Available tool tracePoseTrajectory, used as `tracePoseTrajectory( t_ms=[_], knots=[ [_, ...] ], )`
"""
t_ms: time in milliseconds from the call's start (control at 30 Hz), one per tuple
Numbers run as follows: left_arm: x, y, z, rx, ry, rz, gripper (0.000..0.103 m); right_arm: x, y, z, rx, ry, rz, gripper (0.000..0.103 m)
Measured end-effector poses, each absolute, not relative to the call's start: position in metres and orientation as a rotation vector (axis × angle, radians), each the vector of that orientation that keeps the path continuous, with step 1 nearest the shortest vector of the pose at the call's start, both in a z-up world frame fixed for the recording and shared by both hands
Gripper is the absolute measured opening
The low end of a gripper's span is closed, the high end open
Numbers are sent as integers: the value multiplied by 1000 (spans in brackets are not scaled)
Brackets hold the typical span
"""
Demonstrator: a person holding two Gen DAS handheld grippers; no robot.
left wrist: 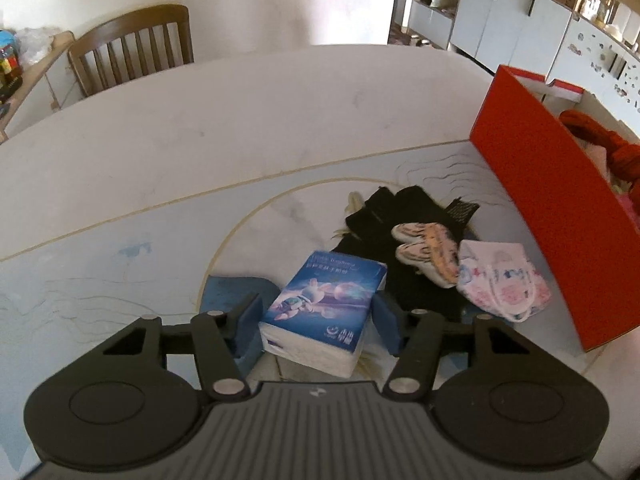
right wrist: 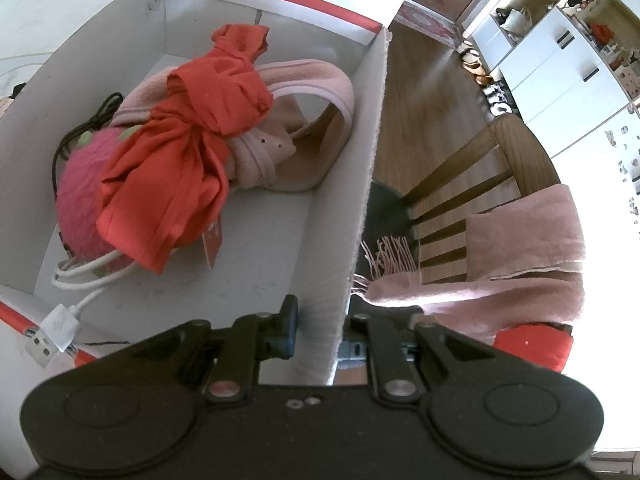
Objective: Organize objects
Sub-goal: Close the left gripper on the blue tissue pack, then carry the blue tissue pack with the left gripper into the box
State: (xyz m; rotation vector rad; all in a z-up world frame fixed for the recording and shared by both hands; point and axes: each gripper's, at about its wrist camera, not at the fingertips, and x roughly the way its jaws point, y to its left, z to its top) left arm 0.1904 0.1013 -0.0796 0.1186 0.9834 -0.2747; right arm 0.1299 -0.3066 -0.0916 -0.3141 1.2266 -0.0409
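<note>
A blue tissue pack (left wrist: 320, 304) lies on the table between the fingers of my left gripper (left wrist: 318, 320). The blue pads stand on either side of it, close to it or just touching. Beside it lie a black cloth (left wrist: 404, 240), patterned socks (left wrist: 432, 252) and a pink-printed pouch (left wrist: 500, 280). The red box (left wrist: 560, 200) stands at the right. My right gripper (right wrist: 320, 332) is shut on the box's white side wall (right wrist: 360, 184). Inside lie a red cloth (right wrist: 188, 148), a pink garment (right wrist: 304, 128), a pink ball (right wrist: 80, 200) and a white USB cable (right wrist: 60, 324).
A blue cloth (left wrist: 236, 288) lies under the left finger. A wooden chair (left wrist: 132, 48) stands beyond the table's far edge. Another chair (right wrist: 480, 184) with a pink scarf (right wrist: 520, 256) stands right of the box. White cabinets (left wrist: 516, 20) line the wall.
</note>
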Motion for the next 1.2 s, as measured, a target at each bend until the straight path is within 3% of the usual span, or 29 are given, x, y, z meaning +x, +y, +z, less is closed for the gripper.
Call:
tracePoseTrajectory(
  t_ms=[400,700,1200],
  knots=[
    [162,66,-17,71,856,-302,54,126,-310,-91,-326,1208,12,13],
    [156,-4,22,100,761,-411,54,125,-318,-86,-298,1206,60,10],
    [183,-119,26,188,720,-513,53,119,-329,-72,-258,1174,143,8]
  ],
)
